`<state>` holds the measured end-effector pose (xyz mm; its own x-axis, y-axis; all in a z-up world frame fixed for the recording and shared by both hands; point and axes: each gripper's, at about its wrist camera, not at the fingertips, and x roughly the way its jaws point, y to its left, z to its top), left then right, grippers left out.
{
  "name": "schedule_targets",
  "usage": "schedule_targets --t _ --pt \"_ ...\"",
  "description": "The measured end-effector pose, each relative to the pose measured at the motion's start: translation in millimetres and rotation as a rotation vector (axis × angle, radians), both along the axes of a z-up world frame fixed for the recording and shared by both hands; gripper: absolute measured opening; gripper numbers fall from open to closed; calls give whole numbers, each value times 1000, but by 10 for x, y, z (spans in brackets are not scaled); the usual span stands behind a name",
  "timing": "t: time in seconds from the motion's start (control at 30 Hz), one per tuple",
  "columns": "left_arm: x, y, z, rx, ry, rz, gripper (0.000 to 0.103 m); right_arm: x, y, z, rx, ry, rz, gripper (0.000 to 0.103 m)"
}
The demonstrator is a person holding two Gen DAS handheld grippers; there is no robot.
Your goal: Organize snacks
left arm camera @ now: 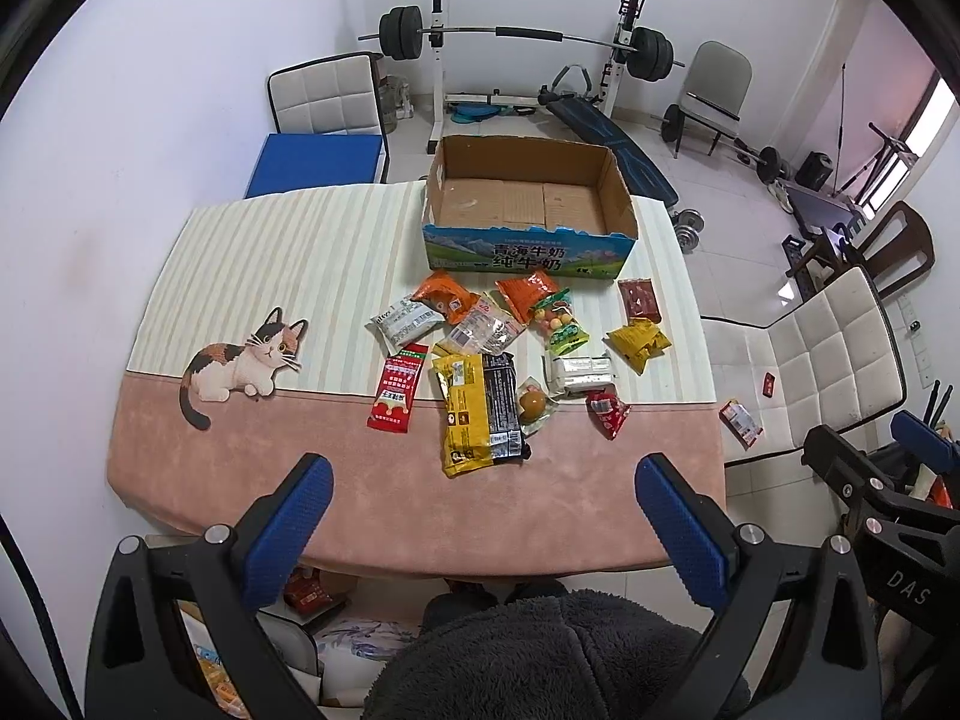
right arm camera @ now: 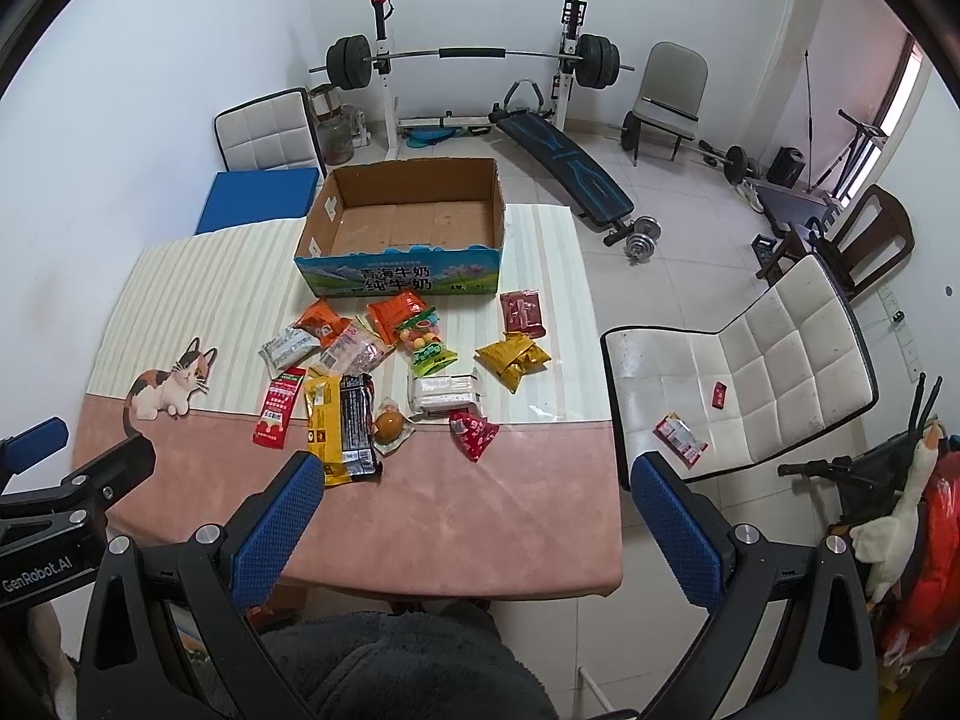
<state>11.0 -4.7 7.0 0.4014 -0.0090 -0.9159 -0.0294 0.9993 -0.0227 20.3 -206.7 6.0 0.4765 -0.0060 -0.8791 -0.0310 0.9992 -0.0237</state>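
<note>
One cardboard box [left arm camera: 528,204] stands open-topped at the far side of the table [left arm camera: 240,276], its printed blue-and-green front wall facing the near edge; inside, only its bare brown floor shows — no snack lies in it. Its long axis runs left to right across the table.

All the snacks lie loose on the cloth between the box and the near edge. The largest, a yellow-and-black packet [left arm camera: 480,411], lies flat with its long axis running from the box toward the near edge, slightly tilted. Just left of it a red sachet [left arm camera: 399,389] lies along nearly the same line. Two orange bags [left arm camera: 441,295] sit nearest the box front, with a white-and-grey pack [left arm camera: 403,319] to their left and a clear wrapped pack [left arm camera: 483,327] below them. A green candy bag [left arm camera: 558,324], a yellow bag [left arm camera: 637,342], a dark red pack [left arm camera: 639,299], a white pack [left arm camera: 581,373], a wrapped brown egg [left arm camera: 533,403] and a small red pouch [left arm camera: 607,411] spread to the right. Two more red items lie off the table, on the white chair [right arm camera: 780,372].

The left gripper [left arm camera: 483,531] hangs above the near table edge, jaws spread wide, gripping nothing. The right gripper [right arm camera: 474,531] is likewise wide apart and empty, over the table's near right corner.
</note>
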Motion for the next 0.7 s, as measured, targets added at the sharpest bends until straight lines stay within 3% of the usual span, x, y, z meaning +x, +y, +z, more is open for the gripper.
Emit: schedule_targets --t 0.7 --pt "-12 -2 25 -2 -5 0 103 -54 7 40 8 -7 -4 103"
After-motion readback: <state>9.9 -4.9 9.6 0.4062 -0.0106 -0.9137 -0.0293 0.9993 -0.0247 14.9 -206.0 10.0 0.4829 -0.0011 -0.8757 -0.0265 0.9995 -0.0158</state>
